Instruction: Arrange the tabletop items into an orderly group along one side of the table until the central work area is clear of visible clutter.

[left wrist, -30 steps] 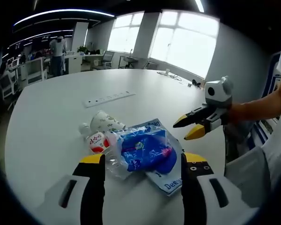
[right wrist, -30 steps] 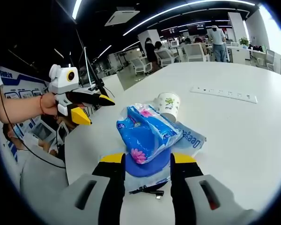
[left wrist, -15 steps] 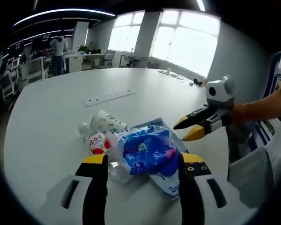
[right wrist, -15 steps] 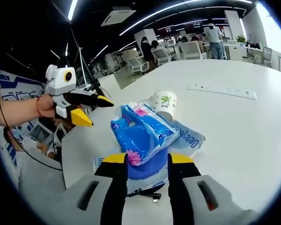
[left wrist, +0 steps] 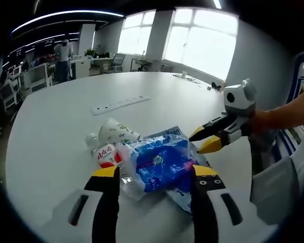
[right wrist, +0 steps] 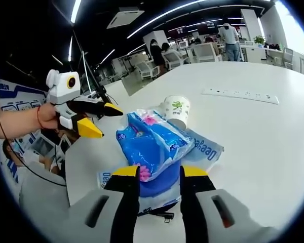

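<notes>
A blue tissue pack lies on top of a small heap on the white table. Under it are a flat white-and-blue bag and a round blue item. Beside them lie a crumpled clear bottle with a red label and a paper cup on its side. My left gripper is open and frames the pack from the near side. My right gripper is open too, hovering just off the pack's other side, with nothing between its fingers.
A white power strip is set into the table beyond the heap. A black cable lies by the right gripper's jaws. The table edge runs close to the heap. Desks, chairs and people stand far behind.
Both grippers' jaws have narrowed a little around the blue pack. The heap itself has not moved. Both views have shifted slightly.
</notes>
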`<state>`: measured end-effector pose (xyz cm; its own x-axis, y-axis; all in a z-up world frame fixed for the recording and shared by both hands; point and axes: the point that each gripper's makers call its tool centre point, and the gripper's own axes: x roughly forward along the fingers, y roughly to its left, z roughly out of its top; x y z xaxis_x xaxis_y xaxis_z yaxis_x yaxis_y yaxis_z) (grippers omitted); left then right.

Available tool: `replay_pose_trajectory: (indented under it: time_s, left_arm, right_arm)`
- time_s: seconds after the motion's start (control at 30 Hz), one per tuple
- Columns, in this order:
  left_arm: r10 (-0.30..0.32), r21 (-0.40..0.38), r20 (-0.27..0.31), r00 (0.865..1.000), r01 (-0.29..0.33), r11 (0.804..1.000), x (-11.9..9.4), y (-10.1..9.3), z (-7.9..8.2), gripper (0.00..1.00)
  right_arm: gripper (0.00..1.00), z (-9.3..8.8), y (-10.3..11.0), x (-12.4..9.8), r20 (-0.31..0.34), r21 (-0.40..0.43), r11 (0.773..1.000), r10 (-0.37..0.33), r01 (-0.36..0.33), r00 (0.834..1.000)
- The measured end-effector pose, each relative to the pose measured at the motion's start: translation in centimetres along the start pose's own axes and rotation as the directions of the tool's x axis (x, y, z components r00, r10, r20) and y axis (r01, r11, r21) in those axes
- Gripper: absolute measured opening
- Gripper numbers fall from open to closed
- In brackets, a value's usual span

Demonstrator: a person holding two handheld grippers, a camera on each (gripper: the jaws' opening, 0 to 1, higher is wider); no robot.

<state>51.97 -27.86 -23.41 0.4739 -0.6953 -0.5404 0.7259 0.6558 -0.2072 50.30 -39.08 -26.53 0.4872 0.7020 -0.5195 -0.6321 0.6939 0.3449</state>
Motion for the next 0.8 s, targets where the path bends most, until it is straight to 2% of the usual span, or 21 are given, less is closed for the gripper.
replay_pose_trajectory:
  time_s: [0.8]
  left_arm:
    - [0.026, -0.035, -0.012, 1.0, -0.026, 0.999, 1.2, 1.0, -0.7, 0.38]
  right_arm:
    - [0.18, -0.5, -0.9, 1.0, -0.01, 0.023, 0.999, -0.028, 0.028, 1.0]
